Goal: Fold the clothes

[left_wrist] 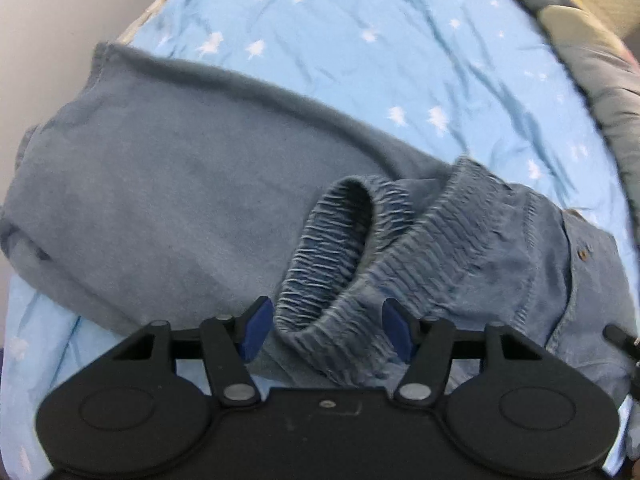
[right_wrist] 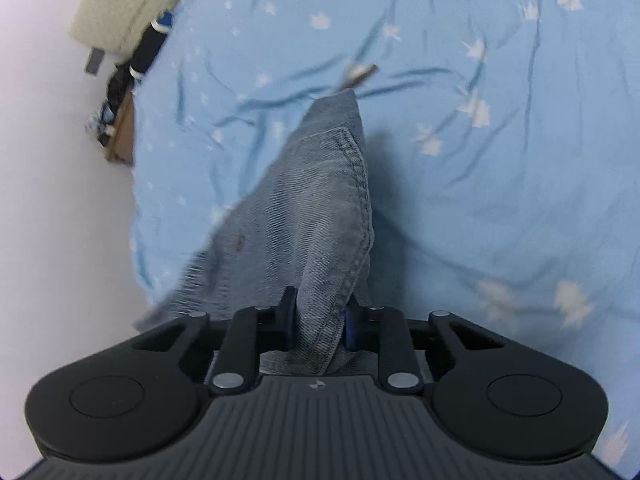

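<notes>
Blue denim trousers [left_wrist: 168, 196] lie folded on a light blue bedsheet [left_wrist: 360, 40] with white prints. Their elastic waistband [left_wrist: 340, 248] bunches up in front of my left gripper [left_wrist: 326, 326], whose blue pads [left_wrist: 256, 330] stand wide apart on either side of it, open. In the right wrist view my right gripper [right_wrist: 318, 320] is shut on a fold of the denim [right_wrist: 320, 208], which hangs lifted above the sheet [right_wrist: 500, 200].
A grey padded cushion [left_wrist: 592, 72] lies along the bed's far right edge. In the right wrist view the bed edge runs down the left, with a white wall [right_wrist: 48, 200], a cream pillow [right_wrist: 128, 4] and dark clutter [right_wrist: 124, 80] beside it.
</notes>
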Action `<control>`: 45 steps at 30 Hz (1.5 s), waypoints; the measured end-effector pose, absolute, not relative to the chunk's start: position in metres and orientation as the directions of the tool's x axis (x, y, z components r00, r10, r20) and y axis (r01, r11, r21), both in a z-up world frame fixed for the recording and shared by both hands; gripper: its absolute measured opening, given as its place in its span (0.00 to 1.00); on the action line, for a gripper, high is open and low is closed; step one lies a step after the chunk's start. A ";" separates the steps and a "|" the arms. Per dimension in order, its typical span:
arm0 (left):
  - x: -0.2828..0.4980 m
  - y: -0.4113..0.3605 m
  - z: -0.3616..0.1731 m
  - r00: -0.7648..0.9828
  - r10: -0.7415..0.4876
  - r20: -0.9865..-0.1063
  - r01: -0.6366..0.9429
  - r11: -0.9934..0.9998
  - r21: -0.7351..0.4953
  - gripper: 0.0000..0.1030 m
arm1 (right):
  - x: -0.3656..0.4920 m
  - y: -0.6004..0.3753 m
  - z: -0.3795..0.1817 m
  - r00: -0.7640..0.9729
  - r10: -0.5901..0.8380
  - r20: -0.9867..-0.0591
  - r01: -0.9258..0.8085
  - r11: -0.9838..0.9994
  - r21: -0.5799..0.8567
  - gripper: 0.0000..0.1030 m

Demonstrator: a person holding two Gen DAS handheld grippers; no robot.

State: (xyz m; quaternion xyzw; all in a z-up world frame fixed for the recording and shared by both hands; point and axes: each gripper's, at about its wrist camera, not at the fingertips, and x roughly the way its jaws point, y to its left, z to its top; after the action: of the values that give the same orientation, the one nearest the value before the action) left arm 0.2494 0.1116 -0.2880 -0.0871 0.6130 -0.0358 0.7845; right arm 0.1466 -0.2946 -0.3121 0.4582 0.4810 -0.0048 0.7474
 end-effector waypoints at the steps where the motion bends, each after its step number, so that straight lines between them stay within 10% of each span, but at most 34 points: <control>1: 0.249 0.113 -0.285 0.250 -0.176 -0.952 -0.030 0.982 -0.189 0.56 | 0.146 -0.288 -0.301 0.546 0.429 -0.720 0.440 0.584 0.682 0.21; 17: 0.226 0.309 -0.220 0.422 -0.347 -0.838 0.009 0.925 -0.379 0.56 | 0.192 -0.046 -0.176 0.662 0.245 -0.708 0.393 0.692 0.606 0.16; 35: 0.163 0.520 -0.251 0.514 -0.227 -0.827 -0.342 0.831 -0.440 0.55 | 0.276 0.228 -0.311 0.446 0.318 -0.837 0.112 0.908 0.404 0.16; 45: 0.171 0.533 -0.261 0.549 -0.371 -0.749 -0.321 0.734 -0.599 0.62 | 0.275 0.200 -0.307 0.354 0.503 -0.789 -0.129 0.862 0.491 0.39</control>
State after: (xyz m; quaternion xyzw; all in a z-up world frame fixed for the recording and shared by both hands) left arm 0.1710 0.5329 -0.2615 -0.3646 0.4746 -0.0158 0.8010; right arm 0.2754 0.1997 -0.3070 0.1752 0.5332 0.1963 0.8040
